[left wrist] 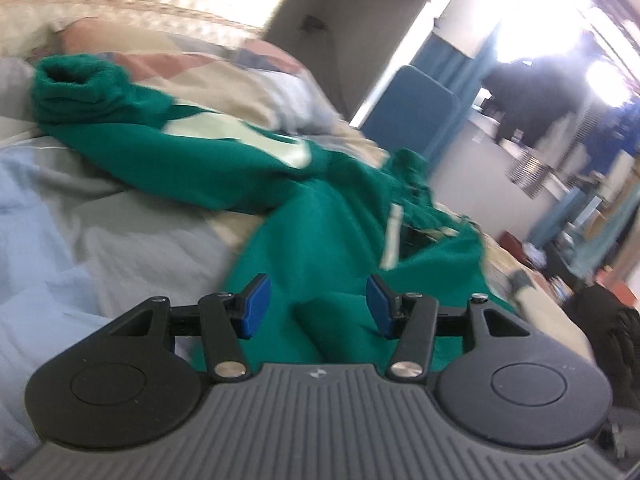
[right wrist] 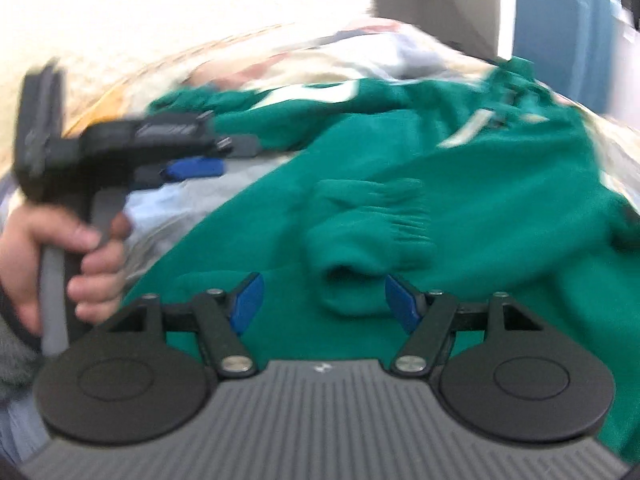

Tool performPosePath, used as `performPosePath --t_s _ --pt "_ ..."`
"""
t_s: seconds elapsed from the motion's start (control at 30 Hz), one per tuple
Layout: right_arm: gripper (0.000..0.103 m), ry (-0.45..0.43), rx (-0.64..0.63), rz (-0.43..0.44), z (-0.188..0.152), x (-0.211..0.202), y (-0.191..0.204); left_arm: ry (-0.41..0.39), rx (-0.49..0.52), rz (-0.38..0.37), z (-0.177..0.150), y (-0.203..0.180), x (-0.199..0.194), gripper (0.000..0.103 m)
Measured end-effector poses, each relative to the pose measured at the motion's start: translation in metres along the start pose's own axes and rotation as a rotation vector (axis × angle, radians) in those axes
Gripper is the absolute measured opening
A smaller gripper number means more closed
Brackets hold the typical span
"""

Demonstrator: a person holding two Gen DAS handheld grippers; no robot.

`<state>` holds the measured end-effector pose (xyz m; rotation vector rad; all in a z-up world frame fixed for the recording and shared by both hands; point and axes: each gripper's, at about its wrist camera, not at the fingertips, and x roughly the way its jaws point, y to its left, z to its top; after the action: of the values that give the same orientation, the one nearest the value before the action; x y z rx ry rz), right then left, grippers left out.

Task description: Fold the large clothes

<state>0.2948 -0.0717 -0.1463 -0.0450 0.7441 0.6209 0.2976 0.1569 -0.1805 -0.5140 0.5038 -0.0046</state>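
- Green sweater (right wrist: 460, 208) sprawls unfolded on bed (left wrist: 100, 216); folding barely begun.
- Right gripper (right wrist: 324, 300) and left gripper (left wrist: 316, 304): fingers wide apart, holding nothing.
- Next: pinch cuff (right wrist: 348, 280) between right fingers.

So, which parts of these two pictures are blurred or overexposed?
Left wrist view: the room at upper right is blown out by glare, and the green sweater is motion-smeared. Right wrist view: the upper left is washed out white, and the left claw and hand are strongly blurred.
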Motion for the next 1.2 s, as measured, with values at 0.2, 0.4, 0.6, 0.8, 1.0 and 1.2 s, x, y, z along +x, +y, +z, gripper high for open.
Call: performPosePath --t_s 0.2,0.4,0.6,0.8,1.0,1.2 --pt "0.069 -0.060 0.277 -0.133 0.006 -0.012 -0.062 0.057 0.112 -0.089 -0.024 -0.043 0.004 0.059" --pt "0.069 -0.059 0.556 -0.104 0.000 0.002 -0.106 0.067 0.316 -0.076 -0.054 -0.078 0.017 0.061" --pt "0.069 0.008 0.695 -0.068 -0.015 0.012 -0.121 0.079 0.468 -0.034 -0.077 -0.094 0.043 0.062" --pt "0.069 0.026 0.691 -0.083 -0.015 0.022 -0.119 0.080 0.608 0.085 -0.095 -0.108 0.067 0.064" --pt "0.069 0.052 0.679 -0.097 -0.016 0.027 -0.113 0.063 0.511 0.164 -0.084 -0.097 0.059 0.065" --pt "0.069 0.043 0.678 -0.101 -0.017 0.025 -0.111 0.063 0.331 0.231 -0.067 -0.073 0.035 0.066"
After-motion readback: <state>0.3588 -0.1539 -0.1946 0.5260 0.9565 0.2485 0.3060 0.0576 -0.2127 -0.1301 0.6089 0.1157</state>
